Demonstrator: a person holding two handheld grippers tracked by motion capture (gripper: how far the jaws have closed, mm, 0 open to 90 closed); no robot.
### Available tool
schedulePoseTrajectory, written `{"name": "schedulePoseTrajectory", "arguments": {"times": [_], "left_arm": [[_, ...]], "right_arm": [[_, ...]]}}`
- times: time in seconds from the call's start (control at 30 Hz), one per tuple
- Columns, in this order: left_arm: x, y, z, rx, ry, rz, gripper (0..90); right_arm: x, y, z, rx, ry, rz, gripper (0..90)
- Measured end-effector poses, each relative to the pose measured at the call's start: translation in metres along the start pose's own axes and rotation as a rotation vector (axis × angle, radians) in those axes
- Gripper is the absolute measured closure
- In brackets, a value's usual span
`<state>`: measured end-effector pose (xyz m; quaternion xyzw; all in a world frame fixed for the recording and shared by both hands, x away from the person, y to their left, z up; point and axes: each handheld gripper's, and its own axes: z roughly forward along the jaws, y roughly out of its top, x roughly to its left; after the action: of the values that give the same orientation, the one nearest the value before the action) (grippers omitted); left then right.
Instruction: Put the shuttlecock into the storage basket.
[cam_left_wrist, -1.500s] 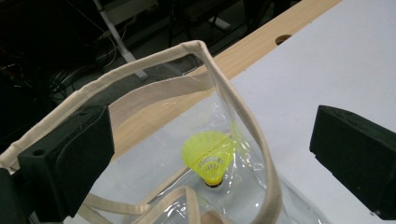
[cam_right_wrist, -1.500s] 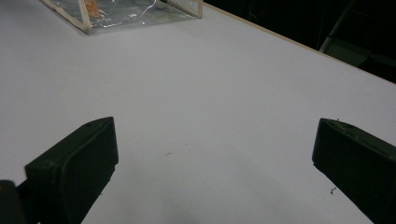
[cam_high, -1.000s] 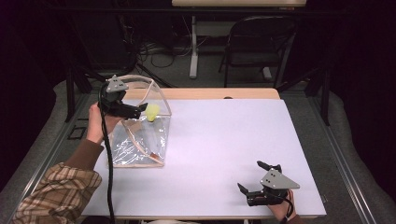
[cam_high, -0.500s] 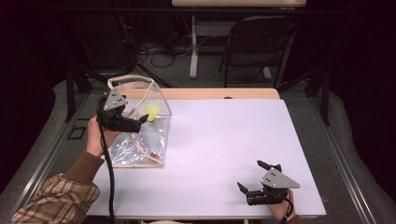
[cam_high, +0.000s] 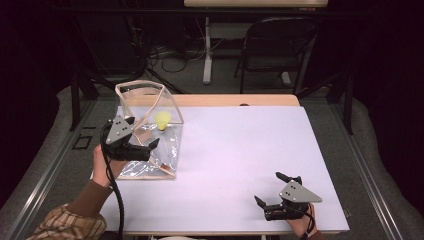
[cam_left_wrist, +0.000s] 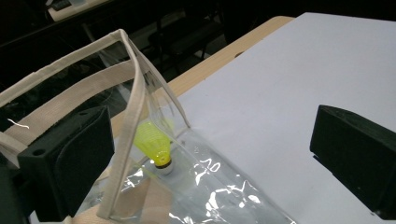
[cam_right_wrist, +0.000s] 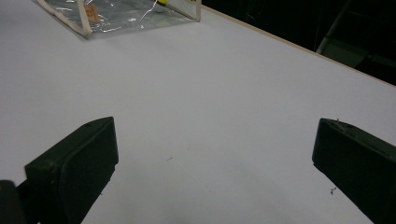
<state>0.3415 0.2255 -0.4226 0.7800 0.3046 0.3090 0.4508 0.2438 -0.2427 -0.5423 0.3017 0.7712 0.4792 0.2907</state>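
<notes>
Fingers (cam_left_wrist: 70, 163) spread, seemingly straddling clear bag (cam_high: 150, 135) edge.

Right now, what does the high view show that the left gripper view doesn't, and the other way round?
The high view alone takes in the right gripper resting open near the table's front right corner, the person's hand holding the left gripper, and a chair behind the table. The left gripper view alone gives the close detail: the shuttlecock's cork base with its dark band, and the bag's cream fabric edging between the open jaws. Both show the clear bag with the yellow shuttlecock inside it, on the white table.
</notes>
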Motion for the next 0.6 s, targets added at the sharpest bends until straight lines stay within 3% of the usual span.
{"name": "schedulePoseTrajectory", "arguments": {"times": [0.27, 0.6], "left_arm": [[-0.014, -0.024, -0.010, -0.035, -0.008, -0.015, 0.0], [-0.020, -0.052, -0.016, -0.058, -0.020, -0.051, 0.0]], "right_arm": [[0.000, 0.000, 0.000, 0.001, 0.001, 0.002, 0.0], [0.001, 0.000, -0.001, -0.003, -0.001, -0.002, 0.0]]}}
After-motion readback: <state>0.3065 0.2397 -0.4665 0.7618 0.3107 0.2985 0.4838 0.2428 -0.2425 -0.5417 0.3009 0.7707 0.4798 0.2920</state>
